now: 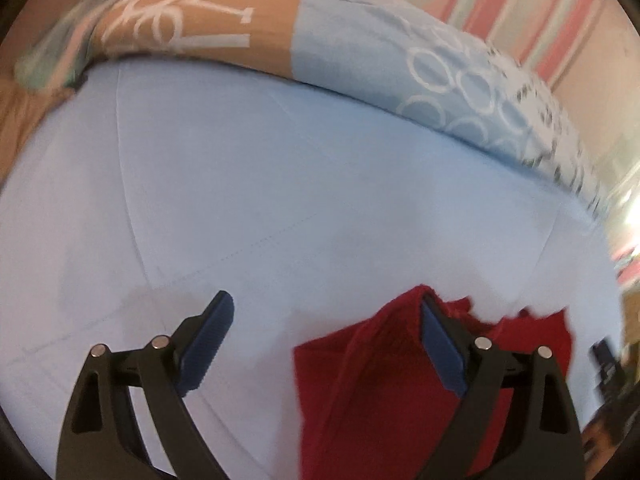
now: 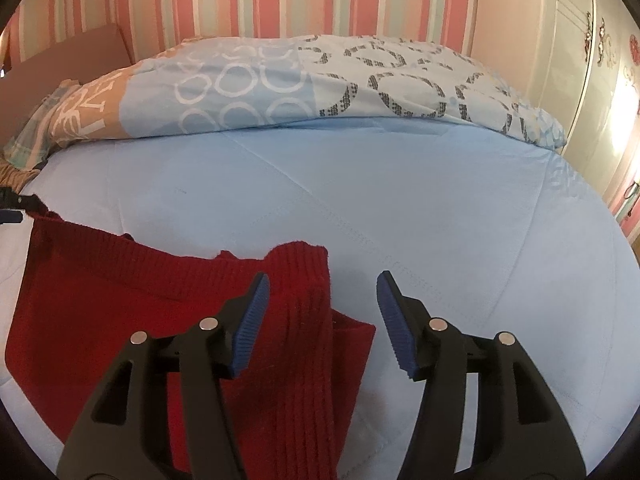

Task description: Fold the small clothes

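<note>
Blue bedsheet [image 2: 400,200] | left hand-held gripper [image 1: 324,320] spread wide, empty | right hand-held gripper [image 2: 322,292] spread over red sweater [image 2: 100,288]

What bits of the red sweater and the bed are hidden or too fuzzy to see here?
- Red sweater: its lower part is cut off by the right wrist view's bottom edge and hidden behind the right gripper.
- Same sweater in the left wrist view: blurred, partly behind the left gripper; its shape is unclear.
- Patterned duvet: its lettering is smeared in the left wrist view.
- Bed: its far side lies under the duvet.
</note>
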Demonstrator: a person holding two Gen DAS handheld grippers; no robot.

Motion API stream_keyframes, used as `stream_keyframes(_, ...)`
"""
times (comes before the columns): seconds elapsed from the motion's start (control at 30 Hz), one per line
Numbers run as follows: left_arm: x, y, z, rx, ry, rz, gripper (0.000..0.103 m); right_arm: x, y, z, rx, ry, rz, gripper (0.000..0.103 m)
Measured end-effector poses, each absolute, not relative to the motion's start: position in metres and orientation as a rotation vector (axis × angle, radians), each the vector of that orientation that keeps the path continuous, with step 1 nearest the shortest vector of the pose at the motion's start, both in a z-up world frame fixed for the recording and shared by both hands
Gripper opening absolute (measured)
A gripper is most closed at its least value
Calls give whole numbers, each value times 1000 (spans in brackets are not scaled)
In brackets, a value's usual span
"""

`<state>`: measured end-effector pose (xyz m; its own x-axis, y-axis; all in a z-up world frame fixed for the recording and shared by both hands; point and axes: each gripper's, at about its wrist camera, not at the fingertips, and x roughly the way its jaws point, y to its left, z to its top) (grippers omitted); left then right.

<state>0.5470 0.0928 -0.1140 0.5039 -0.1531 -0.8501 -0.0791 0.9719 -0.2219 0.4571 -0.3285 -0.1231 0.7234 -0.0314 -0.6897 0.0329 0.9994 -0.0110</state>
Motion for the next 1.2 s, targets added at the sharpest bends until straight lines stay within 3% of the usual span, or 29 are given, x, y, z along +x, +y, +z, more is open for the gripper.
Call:
stream_keyframes(0.37, 534, 77, -94, -350, 1062, -189, 90, 458, -325, -120, -8, 756, -35, 58)
stream_keyframes(0.53, 524, 67, -84, -243, 1015, -158, 90, 456, -322, -121, -8, 757, -27, 58)
stream_keyframes(1.2, 487, 42, -151, 0, 989, -31, 90, 440, -350, -167, 9, 905, -84, 67)
